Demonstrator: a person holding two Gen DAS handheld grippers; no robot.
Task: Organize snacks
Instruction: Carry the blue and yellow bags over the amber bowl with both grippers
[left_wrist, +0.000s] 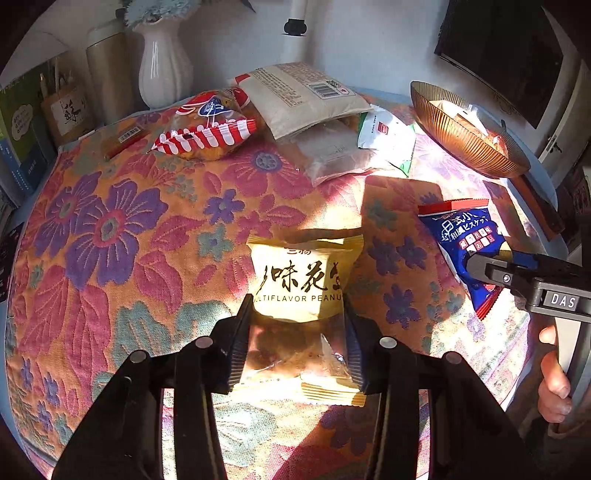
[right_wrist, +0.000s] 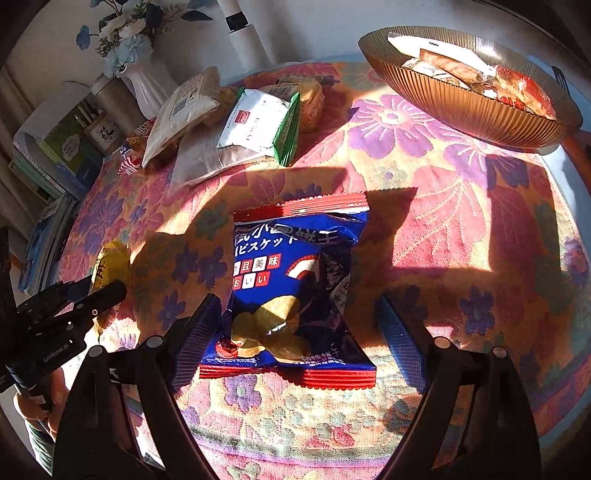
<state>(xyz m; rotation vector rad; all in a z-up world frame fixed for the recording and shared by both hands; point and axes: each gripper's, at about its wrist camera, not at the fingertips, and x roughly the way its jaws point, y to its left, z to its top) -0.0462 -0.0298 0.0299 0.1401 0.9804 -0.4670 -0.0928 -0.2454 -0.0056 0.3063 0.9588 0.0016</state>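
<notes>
Two wrist cameras, low over the floral surface (left_wrist: 110, 229), facing the ribbed bowl (left_wrist: 461, 133).
Left view sits left of the bowl, right view nearer it; both share the bowl and the snack pile (right_wrist: 229, 125) beside it.

The peanut packet (left_wrist: 299, 280) is set on the tablecloth (left_wrist: 110, 229), with the biscuit packet (left_wrist: 467, 251) to its right. A heap of snack bags (left_wrist: 306, 99) is piled behind both. The bowl (left_wrist: 458, 136) is placed right of the heap, with wrapped snacks (right_wrist: 476, 75) in it. The vase (left_wrist: 162, 62) is stood behind the heap, to its left.
</notes>
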